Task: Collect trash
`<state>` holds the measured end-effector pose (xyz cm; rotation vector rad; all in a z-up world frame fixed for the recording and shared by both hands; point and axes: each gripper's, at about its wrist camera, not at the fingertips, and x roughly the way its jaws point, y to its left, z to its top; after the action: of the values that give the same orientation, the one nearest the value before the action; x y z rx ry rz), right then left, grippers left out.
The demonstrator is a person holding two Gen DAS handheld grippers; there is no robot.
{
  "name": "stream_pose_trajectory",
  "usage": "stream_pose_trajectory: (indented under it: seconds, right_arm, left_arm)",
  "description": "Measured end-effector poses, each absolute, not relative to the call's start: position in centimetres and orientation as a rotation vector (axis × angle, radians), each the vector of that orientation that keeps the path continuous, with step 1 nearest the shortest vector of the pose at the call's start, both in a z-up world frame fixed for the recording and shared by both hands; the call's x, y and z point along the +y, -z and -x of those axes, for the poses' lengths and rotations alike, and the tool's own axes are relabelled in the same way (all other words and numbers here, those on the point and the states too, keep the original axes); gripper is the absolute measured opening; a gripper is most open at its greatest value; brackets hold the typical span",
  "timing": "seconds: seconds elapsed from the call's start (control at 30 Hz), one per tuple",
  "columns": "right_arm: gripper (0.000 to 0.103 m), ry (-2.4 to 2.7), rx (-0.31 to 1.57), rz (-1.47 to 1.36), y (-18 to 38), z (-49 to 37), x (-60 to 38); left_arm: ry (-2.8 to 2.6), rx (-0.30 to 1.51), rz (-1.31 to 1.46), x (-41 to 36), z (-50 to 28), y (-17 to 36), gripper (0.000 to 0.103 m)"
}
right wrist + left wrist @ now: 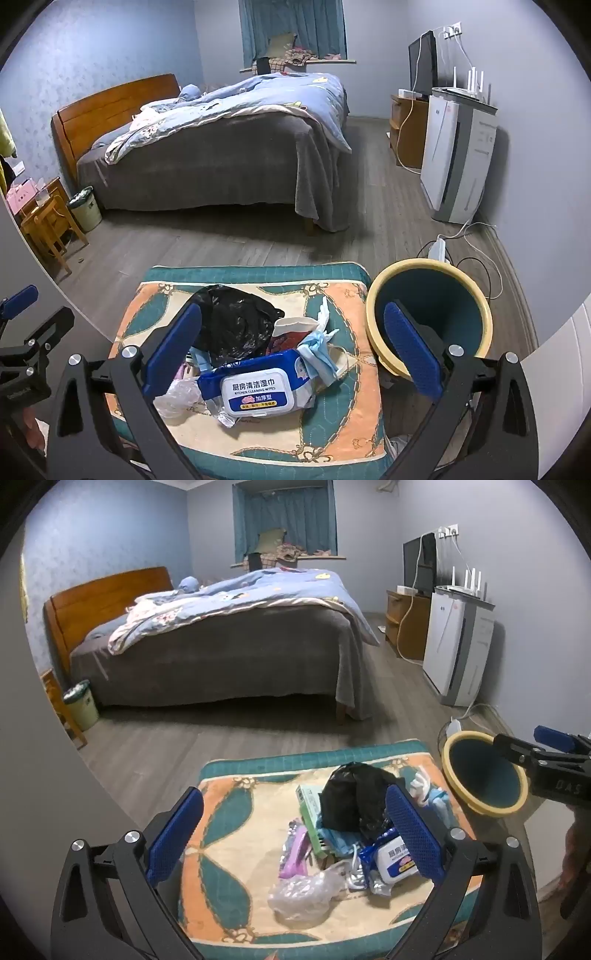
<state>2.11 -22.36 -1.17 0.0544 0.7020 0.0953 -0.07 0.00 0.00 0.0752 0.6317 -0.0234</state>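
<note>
Bin: my blue wastebasket with the yellow rim (430,317) stands just beside the patterned mat (354,369), mouth tilted toward me; stiff plastic, empty as far as I see.
Black bag: crumpled plastic bag (236,321) at the back of the pile on the mat; light, limp, I'd pinch a raised fold.
Wipes pack: kitchen wipes pack (258,391) nearest me; soft, slick film, probably the heaviest piece, so I'd grip across its stiff lid.
Clear bag: thin wrapper (303,890) at the front; featherlight and slippery.
Left hand-held gripper (295,834): fingers wide apart, nothing between them, hovering over the pile.
Right hand-held gripper (291,350): likewise spread and empty.
</note>
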Motion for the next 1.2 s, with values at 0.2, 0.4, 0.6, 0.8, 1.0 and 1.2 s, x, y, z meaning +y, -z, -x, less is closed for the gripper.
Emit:
stream_pose_trajectory:
  seconds: [0.2, 0.4, 0.6, 0.8, 1.0, 1.2]
  right_arm:
    - [0.098, -0.093, 0.681, -0.041, 1.1, -2.0, -22.1]
    - [0.098, -0.086, 0.685, -0.026, 1.5, -1.7, -21.8]
    - [0.098, -0.086, 0.688, -0.014, 1.5, -1.9, -21.7]
    - [0.098, -0.084, 0.691, -0.016, 1.7, -1.9, -21.6]
    - [0.098, -0.085, 0.691, -0.016, 1.6, -2.0, -21.7]
    - [0.098, -0.085, 0.693, -0.015, 1.6, -2.0, -21.7]
  left_arm:
    - [0.028, 0.648, -0.069, 0.1, 0.0, 0.0, 0.098]
    - [0.03, 0.651, -0.067, 0.1, -0.1, 0.0, 0.098]
    - [0.032, 0.653, -0.065, 0.1, -0.1, 0.0, 0.098]
    - [0.03, 0.655, -0.066, 0.1, -0.1, 0.1, 0.098]
    - [0.03, 0.657, -0.065, -0.2, 0.2, 0.9, 0.098]
    - [0.031, 0.66, -0.065, -0.2, 0.1, 0.9, 0.098]
